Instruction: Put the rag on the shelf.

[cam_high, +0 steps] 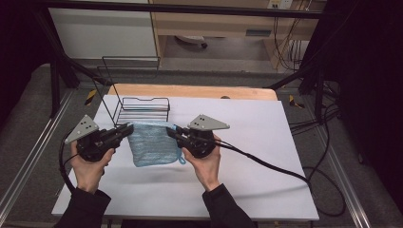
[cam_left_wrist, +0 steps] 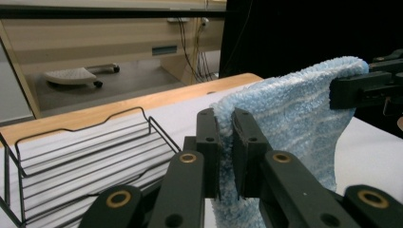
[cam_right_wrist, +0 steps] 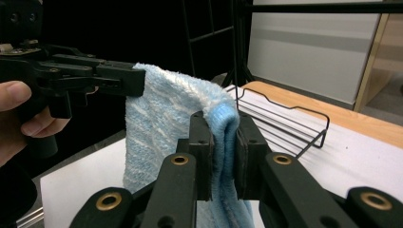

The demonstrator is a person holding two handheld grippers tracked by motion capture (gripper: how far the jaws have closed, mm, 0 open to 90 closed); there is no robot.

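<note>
High view: blue towel (cam_high: pixel 152 142) hangs between my left gripper (cam_high: pixel 124 130) and right gripper (cam_high: pixel 172 133), each clamped on a top corner, lower edge on the table (cam_high: pixel 266 156). Soft, light, limp; I judge corners the right hold. Gripper views show terry pinched between jaws, wire rack (cam_left_wrist: pixel 90 152) just beside it.

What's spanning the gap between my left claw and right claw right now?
The light blue towel, pinched at its top corners by the left claw and the right claw, hangs between them. The high view shows this best.
</note>
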